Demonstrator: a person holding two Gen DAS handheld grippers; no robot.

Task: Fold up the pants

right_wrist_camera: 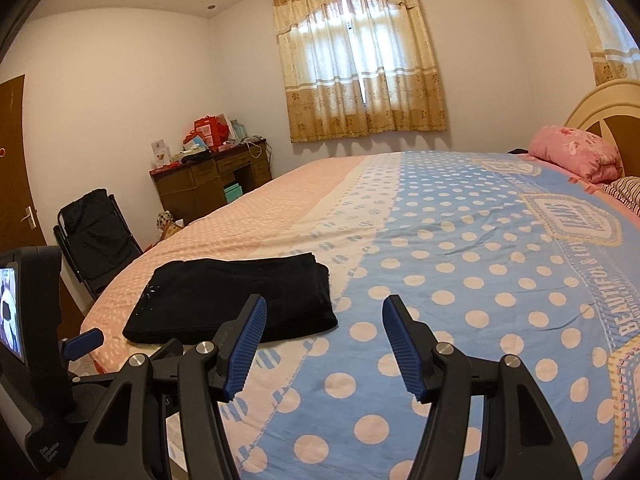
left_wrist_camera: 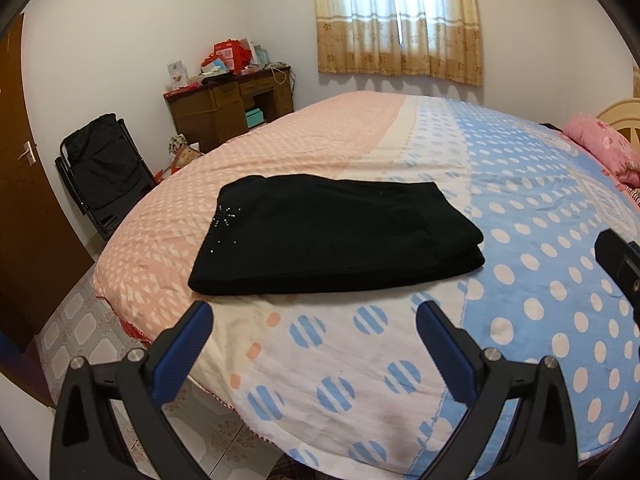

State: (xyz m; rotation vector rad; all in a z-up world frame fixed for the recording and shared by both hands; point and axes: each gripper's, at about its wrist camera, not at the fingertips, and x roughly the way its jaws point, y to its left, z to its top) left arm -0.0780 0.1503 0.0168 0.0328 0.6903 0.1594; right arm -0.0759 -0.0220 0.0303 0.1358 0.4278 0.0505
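1. The left gripper (left_wrist_camera: 314, 316) has its blue-padded jaws spread wide apart with nothing between them, held above the near edge of the bed (left_wrist_camera: 400, 360).
2. The right gripper (right_wrist_camera: 324, 312) likewise has its jaws wide apart and empty, over the blue, white-dotted part of the bedspread (right_wrist_camera: 460, 280).
3. The two grippers are apart from each other: in the right wrist view the body of the left gripper, with a small lit screen, fills the near left corner, one blue fingertip (right_wrist_camera: 84, 342) poking out beside it.
4. Just beyond the left gripper's jaws lie the pants (left_wrist_camera: 332, 236), black, folded into a flat, layered rectangle, clear of both grippers.
5. The pants rest on the near left part of the bed, mostly on the pink and cream bands of the cover, their right end near the blue band. Small sparkling studs (left_wrist_camera: 228, 216) show near their left end.
6. In the right wrist view the pants (right_wrist_camera: 236, 296) lie to the left of that gripper, partly behind its left finger.
7. Farther out: a pink pillow (right_wrist_camera: 576, 152) at the far right by the headboard, a black folding chair (left_wrist_camera: 104, 168) on the floor at the left, a cluttered wooden desk (left_wrist_camera: 228, 108) in the far corner, a curtained window (right_wrist_camera: 360, 64).
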